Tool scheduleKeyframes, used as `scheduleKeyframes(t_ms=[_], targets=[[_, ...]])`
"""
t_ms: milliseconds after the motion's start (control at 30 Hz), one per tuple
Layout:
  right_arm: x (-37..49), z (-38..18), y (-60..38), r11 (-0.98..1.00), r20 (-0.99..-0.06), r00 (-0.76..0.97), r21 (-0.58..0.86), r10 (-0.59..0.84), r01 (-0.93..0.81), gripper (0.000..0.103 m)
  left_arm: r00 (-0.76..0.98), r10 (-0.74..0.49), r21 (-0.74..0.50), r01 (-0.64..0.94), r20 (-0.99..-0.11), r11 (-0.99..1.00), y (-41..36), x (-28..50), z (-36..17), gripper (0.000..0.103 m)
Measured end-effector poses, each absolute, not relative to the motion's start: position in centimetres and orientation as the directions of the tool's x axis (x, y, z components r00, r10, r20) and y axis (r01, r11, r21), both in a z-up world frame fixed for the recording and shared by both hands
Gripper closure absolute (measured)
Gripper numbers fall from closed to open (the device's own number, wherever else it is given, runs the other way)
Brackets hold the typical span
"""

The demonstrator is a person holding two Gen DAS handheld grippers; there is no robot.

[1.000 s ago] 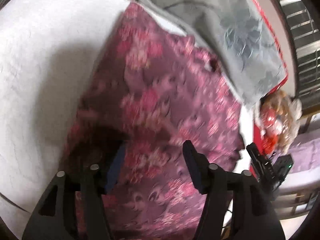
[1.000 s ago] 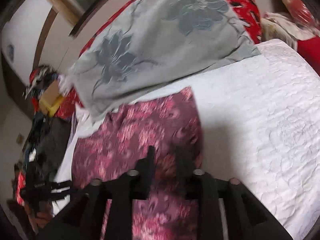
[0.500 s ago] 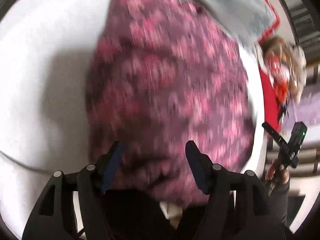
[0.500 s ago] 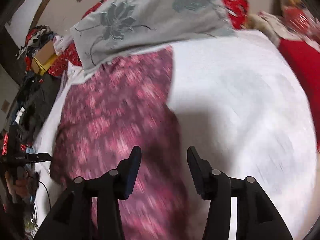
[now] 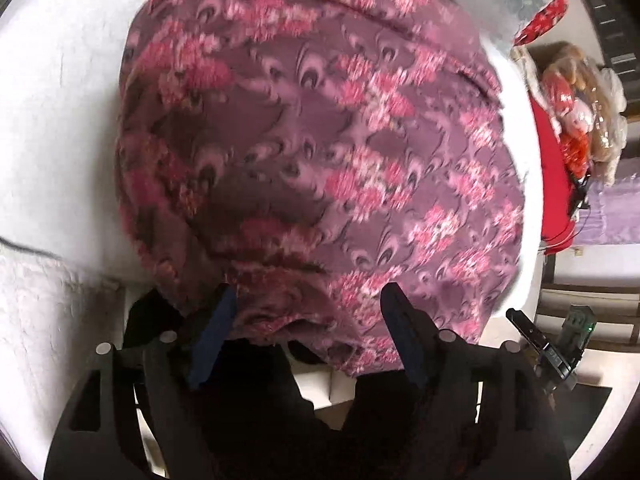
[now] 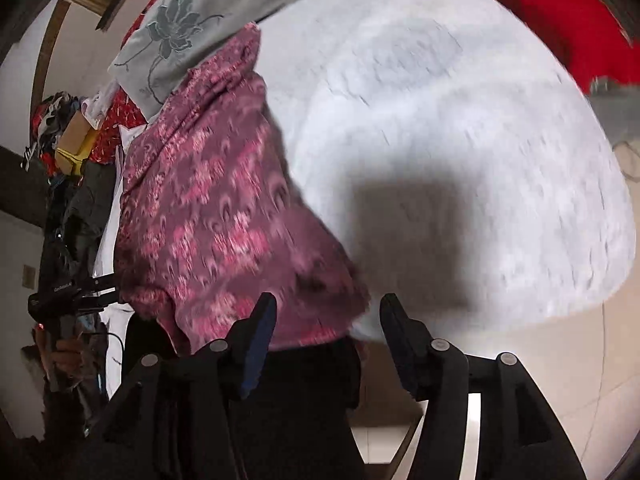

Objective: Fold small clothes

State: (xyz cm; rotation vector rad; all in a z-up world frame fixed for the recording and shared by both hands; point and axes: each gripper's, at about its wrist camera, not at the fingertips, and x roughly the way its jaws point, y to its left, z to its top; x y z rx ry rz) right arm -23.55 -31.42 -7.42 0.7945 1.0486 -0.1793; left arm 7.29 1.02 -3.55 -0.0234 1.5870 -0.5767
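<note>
A purple garment with pink flower print (image 5: 320, 140) lies spread on the white quilted bed (image 5: 52, 120), its near hem hanging over the bed's front edge. My left gripper (image 5: 308, 308) is open, its fingers on either side of that hem, holding nothing. In the right wrist view the same garment (image 6: 208, 216) lies left of centre on the bed (image 6: 460, 128). My right gripper (image 6: 326, 312) is open at the garment's near right corner, empty.
A grey flowered pillow (image 6: 200, 28) lies at the far end of the bed over red bedding (image 6: 540, 8). A doll in red (image 5: 576, 120) sits to the right. The other gripper (image 6: 68, 292) shows at left. Dark trousers (image 6: 296, 408) stand below.
Both grippers pulled back toward the bed's front edge. The right gripper, shut on the garment a second ago, has opened. The garment now lies flat with its hem over the edge.
</note>
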Motion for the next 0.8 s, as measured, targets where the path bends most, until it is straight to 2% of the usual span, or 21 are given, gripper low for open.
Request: scheduleKeyframes(t_ms=[167,300,467,633,800], targets=[[-24.5,-8.8,-32.2,0.638,-0.789,0.545,0.58,0.284,0.508,0.042,-0.104,-0.366,-0.379,0.334,-0.925,0.863,1.0,5.7,-2.4,0.028],[-24.0,-9.5,-31.9,0.628,-0.781,0.53,0.602,0.331,0.494,0.041,-0.095,-0.449,-0.455,0.307,-0.889,0.836,2.2,4.0,0.3,0.028],[-23.3,-10.3,-31.4,0.597,-0.751,0.526,0.648,0.399,0.472,0.036,-0.089,-0.483,-0.486,0.293,-0.871,0.823,2.7,3.5,1.6,0.028],[-22.9,-11.7,-31.2,0.543,-0.719,0.527,0.691,0.453,0.477,0.035,-0.106,-0.44,-0.451,0.282,-0.892,0.847,2.0,4.0,-0.5,0.027],[-22.0,-12.9,-30.9,0.517,-0.705,0.521,0.708,0.48,0.481,0.035,-0.045,-0.333,-0.324,0.385,-0.942,0.864,-1.1,4.3,-1.9,0.027]])
